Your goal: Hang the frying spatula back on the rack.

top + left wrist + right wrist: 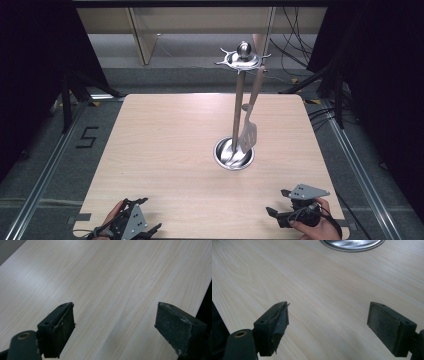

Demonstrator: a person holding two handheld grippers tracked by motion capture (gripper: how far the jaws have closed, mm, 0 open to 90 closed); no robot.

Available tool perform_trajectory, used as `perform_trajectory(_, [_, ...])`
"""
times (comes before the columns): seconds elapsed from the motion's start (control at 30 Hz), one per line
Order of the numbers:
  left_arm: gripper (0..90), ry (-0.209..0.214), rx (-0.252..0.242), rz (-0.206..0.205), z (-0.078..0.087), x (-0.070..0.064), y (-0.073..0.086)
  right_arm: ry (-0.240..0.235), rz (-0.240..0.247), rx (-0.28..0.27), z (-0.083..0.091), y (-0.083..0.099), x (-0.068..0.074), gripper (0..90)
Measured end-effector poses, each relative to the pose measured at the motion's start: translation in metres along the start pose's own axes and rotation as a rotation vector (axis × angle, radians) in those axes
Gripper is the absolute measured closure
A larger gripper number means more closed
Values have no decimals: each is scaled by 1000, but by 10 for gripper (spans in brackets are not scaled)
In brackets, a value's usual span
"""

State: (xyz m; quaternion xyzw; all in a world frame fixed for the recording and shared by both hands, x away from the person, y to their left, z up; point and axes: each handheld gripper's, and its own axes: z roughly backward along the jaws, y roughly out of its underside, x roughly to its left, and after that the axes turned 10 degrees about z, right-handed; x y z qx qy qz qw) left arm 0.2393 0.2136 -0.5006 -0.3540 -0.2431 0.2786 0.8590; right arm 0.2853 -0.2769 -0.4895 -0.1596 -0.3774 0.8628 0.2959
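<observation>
A steel utensil stand (239,100) rises from a round dish base (233,153) near the middle of the wooden table (165,145). Its top carries a hook ring with a ball knob (243,54). A slotted spatula (248,134) hangs from one hook, blade down over the base. My left gripper (150,216) rests at the table's near left edge, open, nothing between its jaws. My right gripper (278,203) sits at the near right edge, open and empty. The base's rim (352,246) shows at the top of the right gripper view.
Black cables (295,35) trail over the floor behind the table at the right. Metal rails (45,170) run along both sides of the table. A wooden panel leg (142,35) stands at the back.
</observation>
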Motion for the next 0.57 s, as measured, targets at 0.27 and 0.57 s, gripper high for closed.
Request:
perform_trajectory(0.27, [152, 4, 6, -6, 0, 1, 0, 15, -1, 4, 3, 2, 2, 183])
perform_trajectory(0.57, [151, -1, 7, -10, 0, 0, 0, 2, 3, 4, 3, 4, 0, 183])
